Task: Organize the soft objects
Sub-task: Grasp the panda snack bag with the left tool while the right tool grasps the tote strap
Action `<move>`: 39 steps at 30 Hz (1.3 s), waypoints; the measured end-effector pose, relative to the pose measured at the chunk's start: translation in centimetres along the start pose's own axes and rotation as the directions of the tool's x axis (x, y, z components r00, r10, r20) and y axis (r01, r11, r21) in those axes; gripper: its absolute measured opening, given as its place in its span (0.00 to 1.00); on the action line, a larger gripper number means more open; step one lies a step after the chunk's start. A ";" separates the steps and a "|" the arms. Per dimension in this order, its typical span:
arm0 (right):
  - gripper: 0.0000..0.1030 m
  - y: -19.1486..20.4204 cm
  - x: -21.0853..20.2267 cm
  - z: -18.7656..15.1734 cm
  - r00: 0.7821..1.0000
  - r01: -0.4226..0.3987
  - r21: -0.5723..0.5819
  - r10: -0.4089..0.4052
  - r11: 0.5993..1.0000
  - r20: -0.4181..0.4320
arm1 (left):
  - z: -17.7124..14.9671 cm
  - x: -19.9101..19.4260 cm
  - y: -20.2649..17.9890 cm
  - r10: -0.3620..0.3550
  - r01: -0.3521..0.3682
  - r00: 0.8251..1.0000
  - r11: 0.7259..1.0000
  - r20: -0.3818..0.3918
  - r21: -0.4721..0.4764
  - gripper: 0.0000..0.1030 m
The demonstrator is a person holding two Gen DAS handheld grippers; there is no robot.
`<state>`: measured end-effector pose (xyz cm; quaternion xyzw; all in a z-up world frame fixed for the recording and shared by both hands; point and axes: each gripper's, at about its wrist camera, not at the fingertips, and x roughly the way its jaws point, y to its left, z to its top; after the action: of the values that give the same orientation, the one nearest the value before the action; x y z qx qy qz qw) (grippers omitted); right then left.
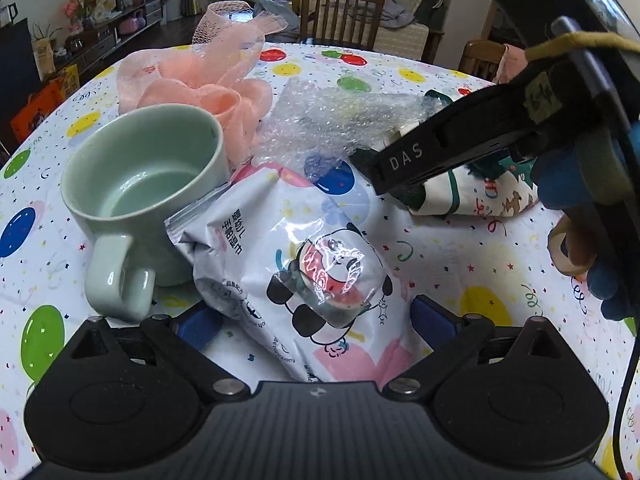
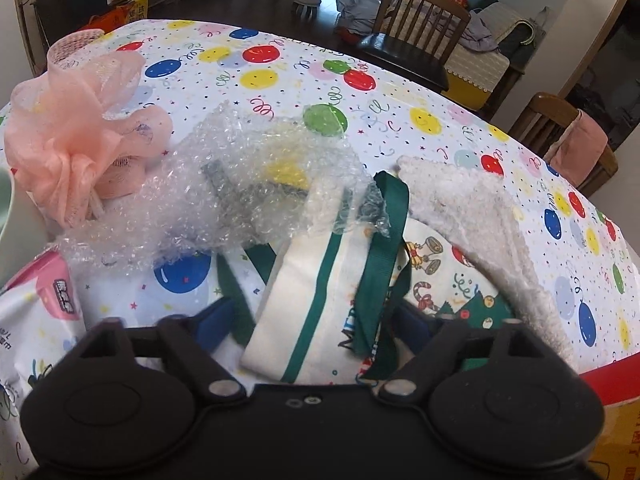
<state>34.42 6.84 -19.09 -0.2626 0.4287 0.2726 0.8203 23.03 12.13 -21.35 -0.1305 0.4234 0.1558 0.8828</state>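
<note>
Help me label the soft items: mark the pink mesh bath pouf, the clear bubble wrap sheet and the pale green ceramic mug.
pink mesh bath pouf point(image 2: 76, 148), right wrist view, gathered middle
clear bubble wrap sheet point(image 2: 224, 196), right wrist view, crumpled centre
pale green ceramic mug point(image 1: 100, 216), left wrist view, outer wall

Mug point(image 1: 140, 184) left of wipes pack point(image 1: 304, 264); bubble wrap point(image 1: 332, 120) behind pack.

A green mug point(image 1: 140, 184) stands on the balloon-print tablecloth point(image 2: 400, 92), wooden chairs point(image 2: 416, 12) beyond.
</note>
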 end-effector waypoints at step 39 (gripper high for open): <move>0.01 -5.0 -18.8 -5.6 0.911 -0.312 0.283 0.200 0.907 0.361 | 0.5 -8.2 3.7 -0.215 0.218 0.973 0.976 0.085 -0.020 0.52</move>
<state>25.57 -4.65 -4.98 -0.0120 0.3589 0.3419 0.8684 17.09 14.38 -14.95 -0.1823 0.3678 0.0701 0.9092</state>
